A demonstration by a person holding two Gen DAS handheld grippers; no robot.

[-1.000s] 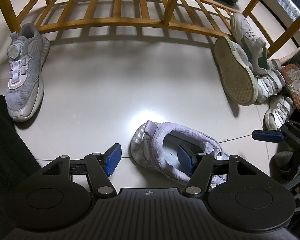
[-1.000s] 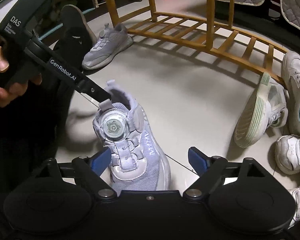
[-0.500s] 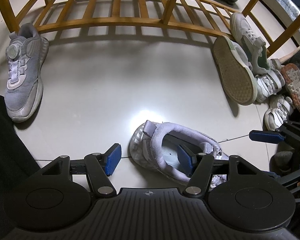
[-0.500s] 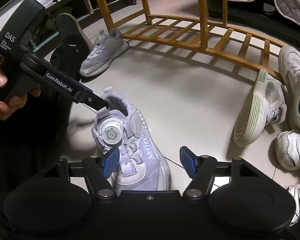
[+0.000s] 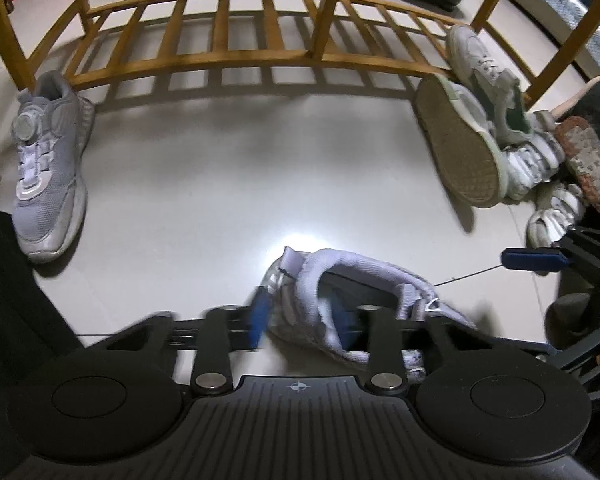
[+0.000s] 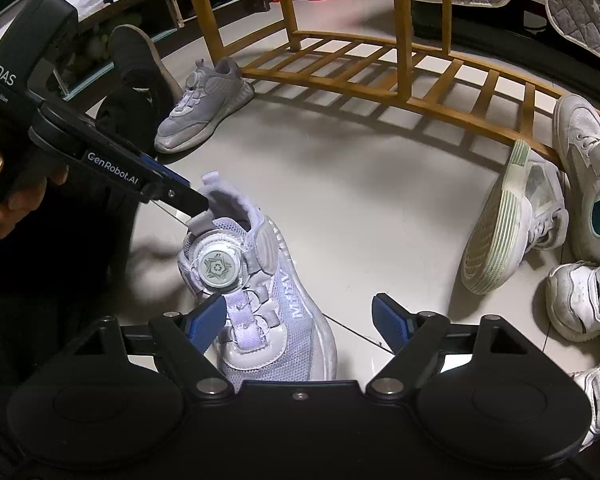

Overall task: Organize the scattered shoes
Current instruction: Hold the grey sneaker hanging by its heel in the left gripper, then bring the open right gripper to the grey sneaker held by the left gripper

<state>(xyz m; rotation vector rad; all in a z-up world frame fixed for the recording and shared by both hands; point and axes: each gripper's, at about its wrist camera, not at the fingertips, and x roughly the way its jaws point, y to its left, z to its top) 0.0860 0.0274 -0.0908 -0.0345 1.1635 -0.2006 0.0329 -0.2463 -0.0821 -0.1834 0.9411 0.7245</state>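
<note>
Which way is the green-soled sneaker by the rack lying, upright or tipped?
Tipped on its side: the green-soled sneaker shows its whole sole, leaning against the other shoes beside the wooden rack.

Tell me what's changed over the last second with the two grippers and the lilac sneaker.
The left gripper has narrowed its fingers onto the heel collar of the lilac sneaker, one finger inside the opening, one outside; motion blur hides whether it is fully clamped. The right gripper stays open, straddling the toe, only slightly shifted. The matching grey sneaker, wooden rack and shoe pile have not moved.
</note>
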